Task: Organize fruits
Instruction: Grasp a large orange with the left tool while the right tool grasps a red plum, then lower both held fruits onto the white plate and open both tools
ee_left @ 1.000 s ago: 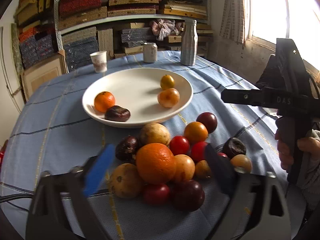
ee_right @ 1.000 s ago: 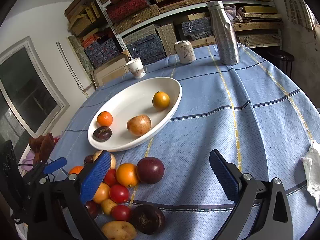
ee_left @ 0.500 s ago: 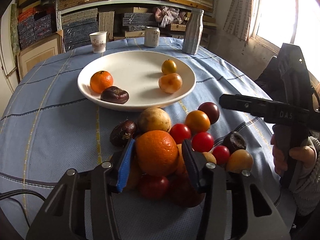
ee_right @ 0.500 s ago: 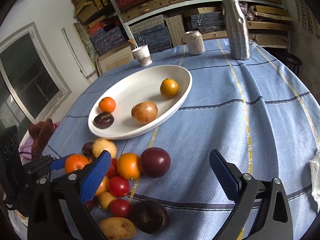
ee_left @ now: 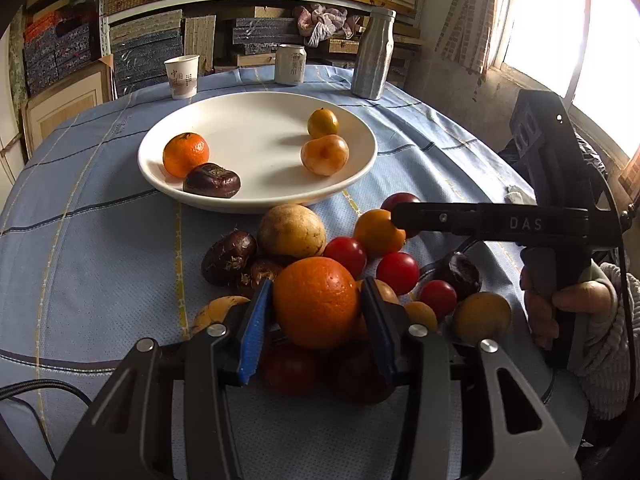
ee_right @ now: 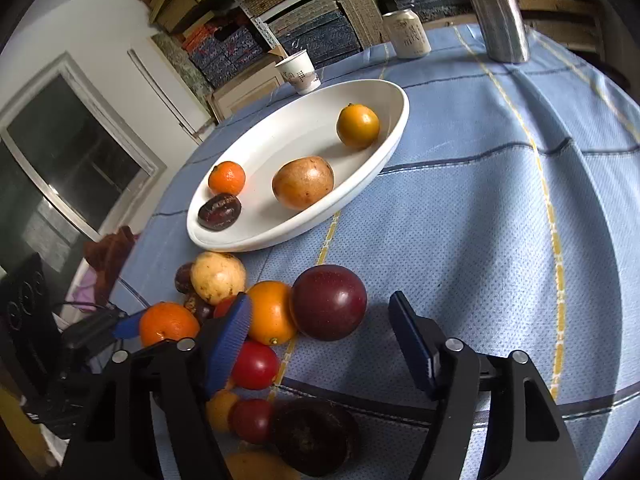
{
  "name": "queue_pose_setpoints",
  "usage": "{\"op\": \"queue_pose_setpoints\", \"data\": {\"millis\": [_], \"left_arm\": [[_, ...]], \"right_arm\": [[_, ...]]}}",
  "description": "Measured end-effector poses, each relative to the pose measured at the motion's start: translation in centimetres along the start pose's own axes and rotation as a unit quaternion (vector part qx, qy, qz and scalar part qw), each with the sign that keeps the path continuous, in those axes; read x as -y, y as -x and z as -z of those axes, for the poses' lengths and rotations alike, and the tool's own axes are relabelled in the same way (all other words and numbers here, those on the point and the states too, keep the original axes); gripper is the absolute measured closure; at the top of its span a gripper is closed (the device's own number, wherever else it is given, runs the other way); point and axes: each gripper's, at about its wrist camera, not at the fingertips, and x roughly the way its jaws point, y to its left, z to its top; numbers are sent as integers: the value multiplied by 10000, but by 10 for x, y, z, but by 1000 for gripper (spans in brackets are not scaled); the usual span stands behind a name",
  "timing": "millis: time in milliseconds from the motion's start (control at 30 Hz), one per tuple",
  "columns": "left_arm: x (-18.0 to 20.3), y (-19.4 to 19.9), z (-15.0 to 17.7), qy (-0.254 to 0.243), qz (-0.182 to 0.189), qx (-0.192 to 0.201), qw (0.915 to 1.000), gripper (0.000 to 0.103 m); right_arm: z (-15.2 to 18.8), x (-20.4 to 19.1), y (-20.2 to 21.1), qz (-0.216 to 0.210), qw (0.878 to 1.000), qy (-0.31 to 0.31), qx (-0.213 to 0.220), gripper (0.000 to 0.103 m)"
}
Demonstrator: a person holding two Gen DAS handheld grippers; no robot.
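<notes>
Since half a second ago, the left gripper [ee_left: 316, 320] has closed further, its blue pads now clamped on both sides of the big orange [ee_left: 316, 302] atop the fruit pile [ee_left: 360, 256] on the blue tablecloth [ee_left: 100, 240]. Right gripper [ee_right: 324, 340] has its jaws wide apart, holding nothing, just before a dark red plum [ee_right: 328, 302]. Beyond the pile, the white plate [ee_left: 248, 120] carries four fruits: a tangerine [ee_left: 186, 154], a dark shrivelled fruit [ee_left: 212, 180], and two yellowish ones. Behind stand one paper cup [ee_left: 182, 76], one can [ee_left: 291, 64] and one metal bottle [ee_left: 372, 56].

4 fruits in plate [ee_left: 360, 168]; 1 cup [ee_left: 182, 76], 1 can [ee_left: 291, 64], 1 bottle [ee_left: 373, 64].
</notes>
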Motion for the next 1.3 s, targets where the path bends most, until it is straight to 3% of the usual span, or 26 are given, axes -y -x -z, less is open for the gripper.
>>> {"op": "queue_pose_setpoints", "data": {"millis": [100,267,333,367,733,867,967,1133,1300], "left_arm": [[1,1,0,-9,-4,10,10000,58],[1,1,0,25,33,7,10000,58],[1,1,1,31,38,9,10000,58],[1,1,1,30,37,8,10000,58],[1,1,0,27,22,31,10000,59],[1,16,-6,9,-19,366,9993,59],[-11,27,-25,139,-64,526,9985,59],[-50,25,-83,468,-517,698,9951,59],[-83,-20,-127,702,-1114,570,9896,59]], "right_arm": [[0,11,-2,-472,9981,-374,-108,48],[-1,14,-2,-531,9975,-467,-85,52],[-2,15,-3,-550,9971,-525,-68,58],[-2,16,-3,-532,9969,-569,-52,67],[-6,14,-8,-363,9982,-481,-29,66],[-8,9,12,-290,9983,-346,362,66],[-18,5,27,-261,9974,-241,624,66],[-73,-23,41,-146,9962,176,839,67],[-113,-45,2,-5,9960,455,767,67]]}}
